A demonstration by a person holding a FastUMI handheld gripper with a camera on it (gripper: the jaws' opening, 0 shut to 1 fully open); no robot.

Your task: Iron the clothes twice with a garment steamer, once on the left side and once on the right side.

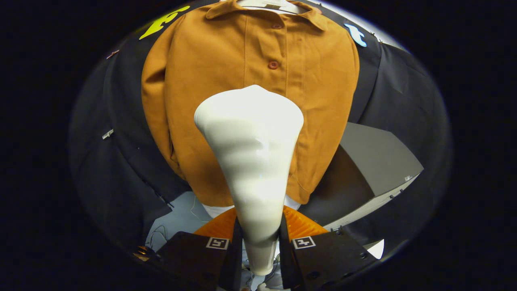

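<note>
The gripper camera rides low behind the fingers [226, 258], looking forward and slightly upward along the white steamer [252, 161] they clamp, close to the hanging orange shirt [202, 81] it faces.

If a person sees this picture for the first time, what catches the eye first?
First the white garment steamer, clamped at its narrow base between the gripper fingers and widening ahead of them. Just beyond its head hangs an orange-brown buttoned jacket on a hanger, in front of black cloth.

The gripper [260, 242] points forward at chest height, its jaws clamped tight from both sides.
</note>
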